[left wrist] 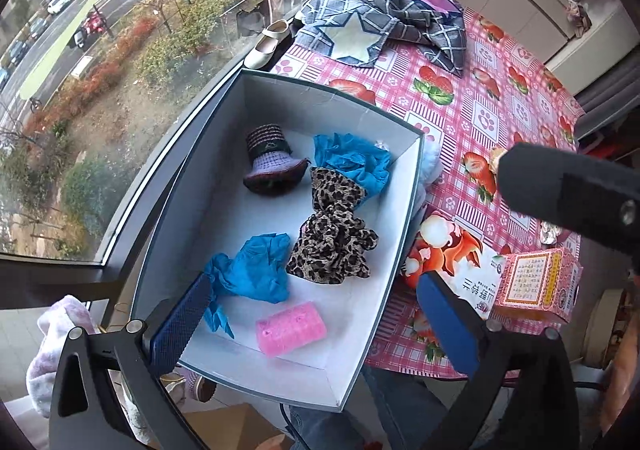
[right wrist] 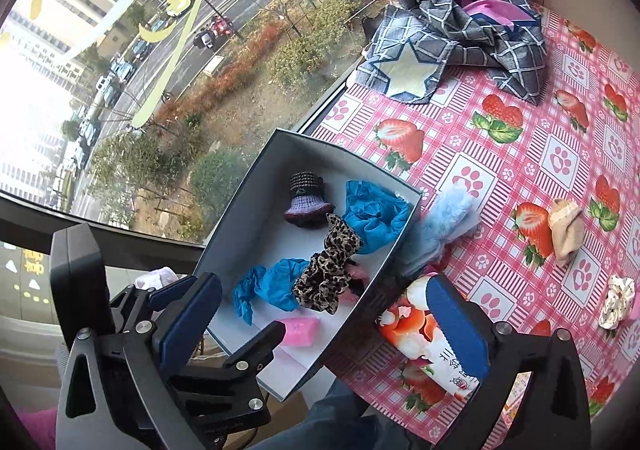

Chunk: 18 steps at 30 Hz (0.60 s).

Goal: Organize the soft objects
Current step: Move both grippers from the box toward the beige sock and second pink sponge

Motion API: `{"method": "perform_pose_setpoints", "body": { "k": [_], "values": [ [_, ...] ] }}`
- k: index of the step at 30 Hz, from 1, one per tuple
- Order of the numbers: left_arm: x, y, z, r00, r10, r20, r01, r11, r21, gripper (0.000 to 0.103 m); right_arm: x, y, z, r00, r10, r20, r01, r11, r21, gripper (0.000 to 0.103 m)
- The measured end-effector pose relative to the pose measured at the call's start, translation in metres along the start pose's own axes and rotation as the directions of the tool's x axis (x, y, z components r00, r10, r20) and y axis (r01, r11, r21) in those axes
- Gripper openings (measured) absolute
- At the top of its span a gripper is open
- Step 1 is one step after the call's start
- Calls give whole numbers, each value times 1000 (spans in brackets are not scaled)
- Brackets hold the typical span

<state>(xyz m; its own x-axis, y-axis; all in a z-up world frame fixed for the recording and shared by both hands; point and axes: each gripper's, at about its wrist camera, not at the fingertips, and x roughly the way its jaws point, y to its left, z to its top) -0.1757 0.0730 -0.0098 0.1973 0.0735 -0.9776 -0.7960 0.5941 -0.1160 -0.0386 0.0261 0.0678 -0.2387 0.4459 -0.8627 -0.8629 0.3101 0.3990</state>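
Sorting is partly done: the box (right wrist: 276,154) at the tabletop (right wrist: 500,154) edge near the window already holds 2 blue gloves (left wrist: 256,274), a leopard-print scrunchie (left wrist: 332,242), a knitted bootie (left wrist: 272,162) and a pink roller (left wrist: 292,328).

Loose soft items lie outside it, all on the box's right side:
1. Pale blue fluffy piece (right wrist: 448,222), touching the box's right wall.
2. Beige cloth item (right wrist: 566,230), farther right, long axis running away from the camera.
3. White dotted scrunchie (right wrist: 618,302), near the right edge of view.

Right tongs (right wrist: 324,326) stand apart and empty, nearer to these items. Left tongs (left wrist: 316,324) are also apart and empty, over the box's near end. Judgement: the right hand should reach forward and rightward.
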Motion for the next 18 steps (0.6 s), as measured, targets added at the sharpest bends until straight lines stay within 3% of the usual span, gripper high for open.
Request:
{"method": "perform_pose_setpoints", "body": {
  "k": [18],
  "values": [
    [-9, -27, 7, 999, 25, 35, -28, 997, 76, 102, -23, -34, -6, 997, 46, 59, -53, 993, 109, 103]
  ]
}}
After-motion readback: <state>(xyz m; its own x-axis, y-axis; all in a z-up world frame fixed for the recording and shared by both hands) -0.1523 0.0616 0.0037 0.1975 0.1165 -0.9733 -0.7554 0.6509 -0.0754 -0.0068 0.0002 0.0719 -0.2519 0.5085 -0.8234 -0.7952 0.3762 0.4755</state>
